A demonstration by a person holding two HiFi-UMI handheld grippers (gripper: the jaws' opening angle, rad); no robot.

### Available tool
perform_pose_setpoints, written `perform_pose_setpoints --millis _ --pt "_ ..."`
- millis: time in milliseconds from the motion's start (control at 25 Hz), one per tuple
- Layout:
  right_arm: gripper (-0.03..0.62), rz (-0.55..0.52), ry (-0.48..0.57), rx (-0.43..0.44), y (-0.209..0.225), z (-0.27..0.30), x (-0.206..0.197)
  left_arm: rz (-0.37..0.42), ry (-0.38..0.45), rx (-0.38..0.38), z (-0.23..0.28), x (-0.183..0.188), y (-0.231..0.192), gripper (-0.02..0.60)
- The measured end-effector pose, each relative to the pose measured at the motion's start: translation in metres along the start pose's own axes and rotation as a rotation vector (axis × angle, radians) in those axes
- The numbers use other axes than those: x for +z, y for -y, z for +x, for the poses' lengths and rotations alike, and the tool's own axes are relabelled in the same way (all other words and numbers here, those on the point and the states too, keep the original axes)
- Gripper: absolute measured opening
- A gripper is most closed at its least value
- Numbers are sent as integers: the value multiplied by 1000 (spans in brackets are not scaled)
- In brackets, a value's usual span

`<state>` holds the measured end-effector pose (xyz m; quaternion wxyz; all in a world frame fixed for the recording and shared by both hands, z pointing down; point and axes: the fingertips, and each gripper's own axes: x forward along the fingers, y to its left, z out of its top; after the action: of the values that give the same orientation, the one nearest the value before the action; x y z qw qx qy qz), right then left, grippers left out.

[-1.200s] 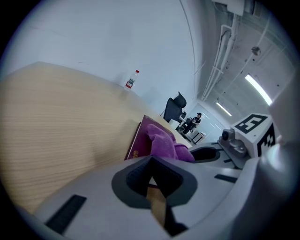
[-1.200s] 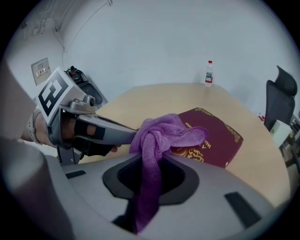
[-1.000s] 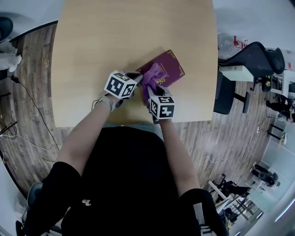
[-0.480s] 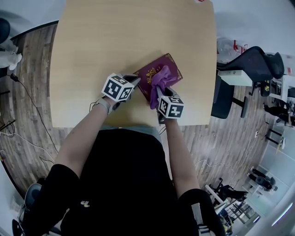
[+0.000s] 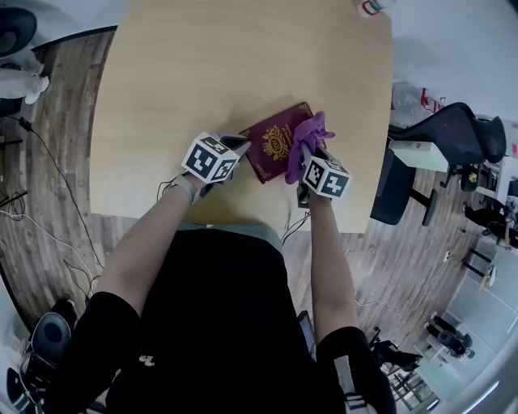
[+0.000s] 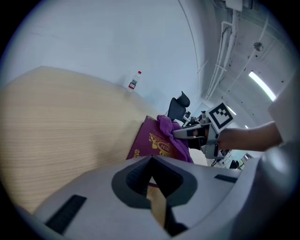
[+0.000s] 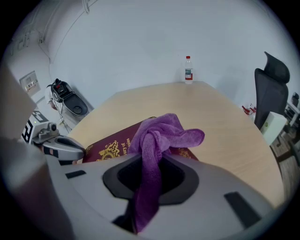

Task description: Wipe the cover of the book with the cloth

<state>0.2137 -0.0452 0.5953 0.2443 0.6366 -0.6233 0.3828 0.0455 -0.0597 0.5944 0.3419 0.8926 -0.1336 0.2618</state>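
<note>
A maroon book (image 5: pixel 275 149) with a gold crest lies near the front edge of the wooden table (image 5: pixel 202 65). My right gripper (image 5: pixel 308 162) is shut on a purple cloth (image 5: pixel 307 137), whose bunched end rests on the book's right part. In the right gripper view the cloth (image 7: pixel 161 133) hangs out of the jaws over the book (image 7: pixel 110 147). My left gripper (image 5: pixel 240 147) is shut, its tip at the book's left corner. From the left gripper view, the book (image 6: pixel 157 145) lies just beyond the closed jaws.
A small water bottle (image 5: pixel 372 6) stands at the table's far right corner, and shows again as the bottle (image 7: pixel 188 69). A black office chair (image 5: pixel 453 113) stands right of the table. Cables (image 5: pixel 48 202) lie on the wood floor at left.
My right gripper has dragged the cloth rightward across the cover, from the book's middle to its right edge, uncovering the gold crest. The left gripper stays at the book's left corner.
</note>
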Motion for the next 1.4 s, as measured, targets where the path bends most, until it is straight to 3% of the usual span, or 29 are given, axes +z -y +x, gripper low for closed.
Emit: perform_pose_setpoints --millis 360,760,880,960,1160,1400 --pt "89 -29 -12 -32 27 22 37 -43 23 8 -4 -2 -3 18" --pt "91 -41 -18 -23 21 44 62 -46 41 58 -6 -3 -3 20" --pt "91 -40 -20 -26 20 48 68 -82 49 68 -7 -3 -2 20" --pt "91 -45 -18 -33 18 50 69 -107 49 61 -8 -6 3 20" --pt "91 -58 -9 -56 17 51 72 -57 28 15 0 -18 30 20" --pt "91 -59 -13 -56 14 54 74 -84 14 -64 13 -32 54 20"
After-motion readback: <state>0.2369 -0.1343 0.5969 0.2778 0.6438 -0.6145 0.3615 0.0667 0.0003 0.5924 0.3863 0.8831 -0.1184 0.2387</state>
